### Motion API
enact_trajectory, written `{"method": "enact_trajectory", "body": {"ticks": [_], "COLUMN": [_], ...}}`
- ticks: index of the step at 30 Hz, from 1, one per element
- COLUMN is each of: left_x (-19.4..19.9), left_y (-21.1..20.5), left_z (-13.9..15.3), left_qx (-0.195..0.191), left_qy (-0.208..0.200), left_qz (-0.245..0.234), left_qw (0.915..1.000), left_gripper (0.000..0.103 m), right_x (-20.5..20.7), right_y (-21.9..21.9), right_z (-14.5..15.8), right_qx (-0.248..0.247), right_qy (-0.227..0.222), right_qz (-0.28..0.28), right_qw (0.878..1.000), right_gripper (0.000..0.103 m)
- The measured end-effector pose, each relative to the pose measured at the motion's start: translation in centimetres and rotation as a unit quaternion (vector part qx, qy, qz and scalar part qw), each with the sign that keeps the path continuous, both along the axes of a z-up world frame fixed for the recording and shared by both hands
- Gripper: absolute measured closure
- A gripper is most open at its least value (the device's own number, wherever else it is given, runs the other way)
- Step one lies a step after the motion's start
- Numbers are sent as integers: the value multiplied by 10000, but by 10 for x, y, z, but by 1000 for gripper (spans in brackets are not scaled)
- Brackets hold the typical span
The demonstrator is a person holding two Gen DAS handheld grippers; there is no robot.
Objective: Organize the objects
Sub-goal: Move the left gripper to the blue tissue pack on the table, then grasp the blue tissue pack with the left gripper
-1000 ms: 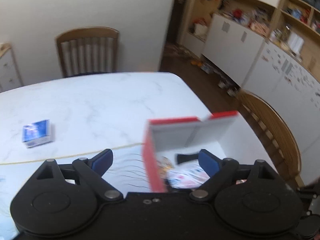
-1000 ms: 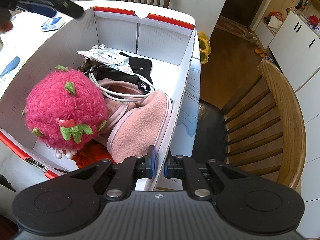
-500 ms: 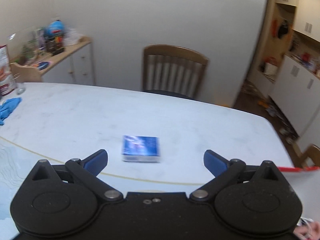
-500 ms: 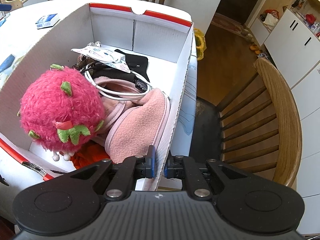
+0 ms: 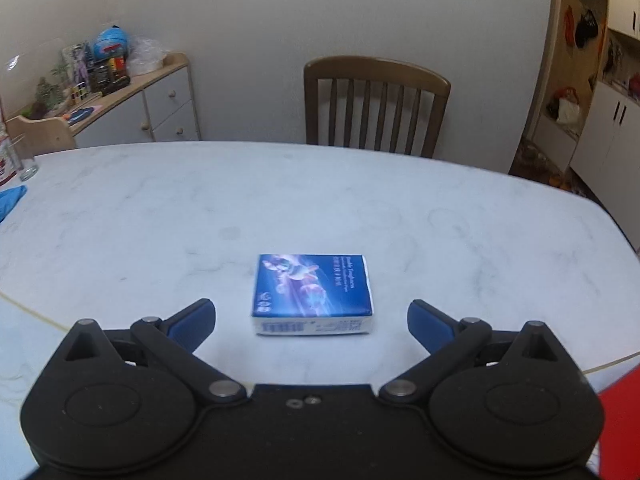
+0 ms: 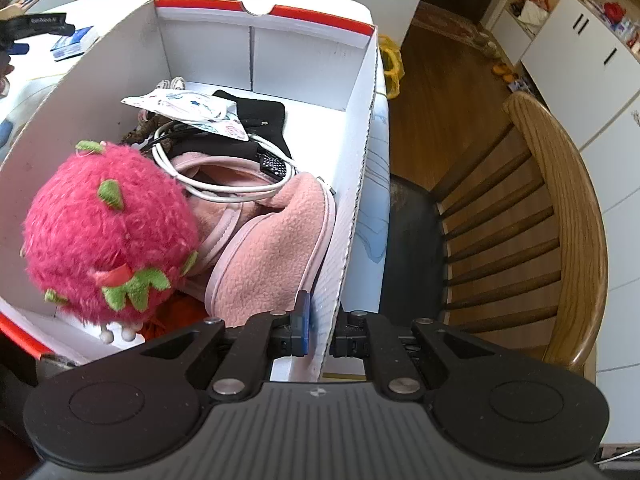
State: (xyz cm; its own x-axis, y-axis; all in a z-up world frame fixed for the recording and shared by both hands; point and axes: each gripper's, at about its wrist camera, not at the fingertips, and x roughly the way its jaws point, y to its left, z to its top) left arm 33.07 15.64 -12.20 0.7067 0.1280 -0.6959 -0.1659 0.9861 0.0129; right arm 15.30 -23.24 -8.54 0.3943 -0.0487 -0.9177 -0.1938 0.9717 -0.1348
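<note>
Two grippers: left gripper (image 5: 311, 316) spread wide, lower centre, before blue box (image 5: 312, 295); right gripper (image 6: 320, 326) pinching carton wall (image 6: 352, 184).

A home dining room. A marble-look table (image 5: 320, 208) stands with wooden chairs (image 5: 376, 108), a cluttered sideboard (image 5: 132, 100) and white cupboards (image 6: 580, 40).

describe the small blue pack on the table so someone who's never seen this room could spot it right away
Start at the white marble table with a wooden chair behind it. On its bare middle lies a small flat tissue pack, just ahead of the open left gripper. Its glossy blue top with a swirling picture and white sides set it apart.
</note>
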Motion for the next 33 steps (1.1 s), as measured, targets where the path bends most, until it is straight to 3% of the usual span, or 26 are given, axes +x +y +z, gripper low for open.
{"method": "enact_trajectory", "body": {"ticks": [9,17,33], "left_x": [20,18,-31], "left_y": [7,9,-20], "left_z": [-24,-26,25], "left_qx": [76,70,61], "left_qy": [123,106,113], "left_qz": [218,183,-259], "left_qw": [9997,9998,9996], "left_gripper": [2,29,29], "right_x": [6,8,2], "right_y": [0,0,0], "right_z": [-6,-7,-10], "right_qx": [19,2,-17], "right_qy": [125,174,42], "right_qz": [-208,-278,-93], "right_qw": [9997,9995,9999], "right_gripper": [94,94,94]}}
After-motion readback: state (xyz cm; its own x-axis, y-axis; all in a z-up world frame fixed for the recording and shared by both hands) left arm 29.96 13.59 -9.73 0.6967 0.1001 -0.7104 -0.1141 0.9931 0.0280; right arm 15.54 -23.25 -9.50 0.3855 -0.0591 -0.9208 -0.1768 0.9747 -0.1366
